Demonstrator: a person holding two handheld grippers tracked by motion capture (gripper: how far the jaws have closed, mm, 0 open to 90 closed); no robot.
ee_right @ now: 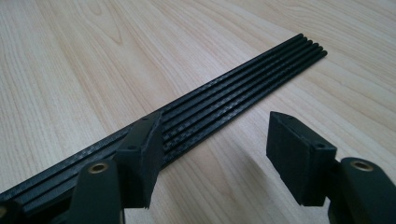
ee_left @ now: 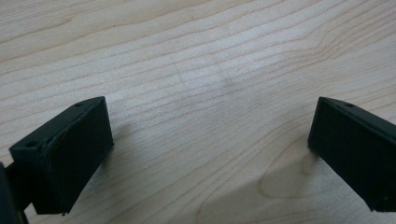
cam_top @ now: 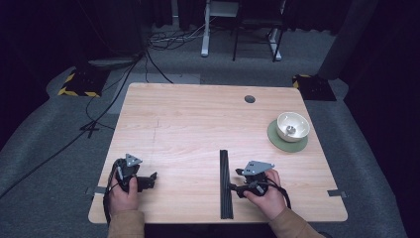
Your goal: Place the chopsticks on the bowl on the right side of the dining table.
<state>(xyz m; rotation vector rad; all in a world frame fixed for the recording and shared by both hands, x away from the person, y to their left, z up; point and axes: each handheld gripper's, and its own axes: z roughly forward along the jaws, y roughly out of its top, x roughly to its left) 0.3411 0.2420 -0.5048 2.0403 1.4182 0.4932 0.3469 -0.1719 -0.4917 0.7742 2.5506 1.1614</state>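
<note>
Right tongs (ee_right: 212,158) low, open beside black rods (ee_right: 243,88), perhaps touching.

a white bowl (cam_top: 292,125) sits on a round green mat (cam_top: 280,140) near the far right corner of the wooden surface (cam_top: 188,124). a small dark hole (cam_top: 249,99) marks its far edge, and cables (cam_top: 119,84) trail over the grey floor (cam_top: 44,148).

Light: we see the table (cam_top: 198,124) brightly lit, surroundings dim.
Shadows: soft.
Focus: gripper views blur near the lens.
</note>
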